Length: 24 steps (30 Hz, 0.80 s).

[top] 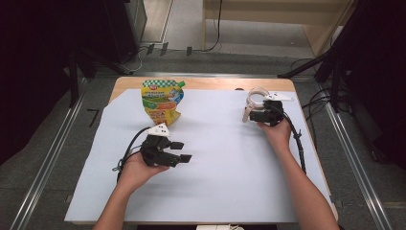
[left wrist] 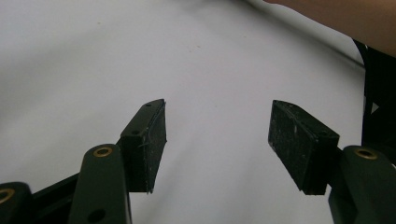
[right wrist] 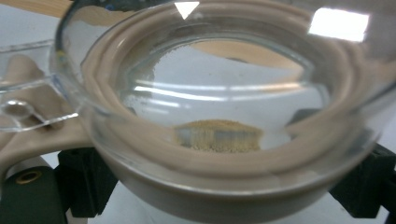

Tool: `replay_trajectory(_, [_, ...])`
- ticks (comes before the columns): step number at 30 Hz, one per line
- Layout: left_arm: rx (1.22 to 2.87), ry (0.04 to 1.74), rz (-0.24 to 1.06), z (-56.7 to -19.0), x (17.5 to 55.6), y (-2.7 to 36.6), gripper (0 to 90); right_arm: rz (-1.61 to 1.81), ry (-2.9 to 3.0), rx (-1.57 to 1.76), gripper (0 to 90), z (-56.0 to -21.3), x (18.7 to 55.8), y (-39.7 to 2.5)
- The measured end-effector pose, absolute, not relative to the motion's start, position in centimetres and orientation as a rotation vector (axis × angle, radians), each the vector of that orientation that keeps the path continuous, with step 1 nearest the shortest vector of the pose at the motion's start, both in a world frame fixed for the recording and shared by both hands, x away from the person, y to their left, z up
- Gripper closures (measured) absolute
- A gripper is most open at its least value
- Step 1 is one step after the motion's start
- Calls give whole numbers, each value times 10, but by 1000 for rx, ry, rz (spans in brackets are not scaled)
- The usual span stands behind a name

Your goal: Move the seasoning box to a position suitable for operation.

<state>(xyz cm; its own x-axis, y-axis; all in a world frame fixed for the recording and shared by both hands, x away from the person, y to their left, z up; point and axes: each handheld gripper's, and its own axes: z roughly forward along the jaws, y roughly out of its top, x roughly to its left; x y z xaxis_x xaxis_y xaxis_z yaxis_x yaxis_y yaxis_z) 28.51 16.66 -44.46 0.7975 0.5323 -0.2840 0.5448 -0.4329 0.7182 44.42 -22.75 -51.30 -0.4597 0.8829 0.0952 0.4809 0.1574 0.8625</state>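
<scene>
High view: my right gripper was at the far right of the table, its jaws closed round a small lidded container with a beige rim and clear lid, which sat directly ahead of my right hand. My left gripper lay well apart from it, nearer me, jaws spread wide and holding nothing; a printed refill pouch stood just beyond it.

Left gripper view: both pads stood wide apart over bare white sheet, nothing between them.

Right gripper view: the container sat hard up against the camera, clamped between the jaws low at either side. A little tan powder lay inside. A clear tab projected to one side.

Risks noted: round, smooth wall, so I judged it could twist or slip in the grip. Tilting would shift the powder; if the lid were not snapped down, it could spill. Squeezing harder might pop the lid.
</scene>
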Motion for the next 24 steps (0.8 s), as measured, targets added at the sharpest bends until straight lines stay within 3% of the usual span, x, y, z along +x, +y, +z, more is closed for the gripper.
replay_trajectory(24, [2110, 803, -15, -445, 287, 172, 375, 1285, 2053, 1216, 120, -487, 419, -211])
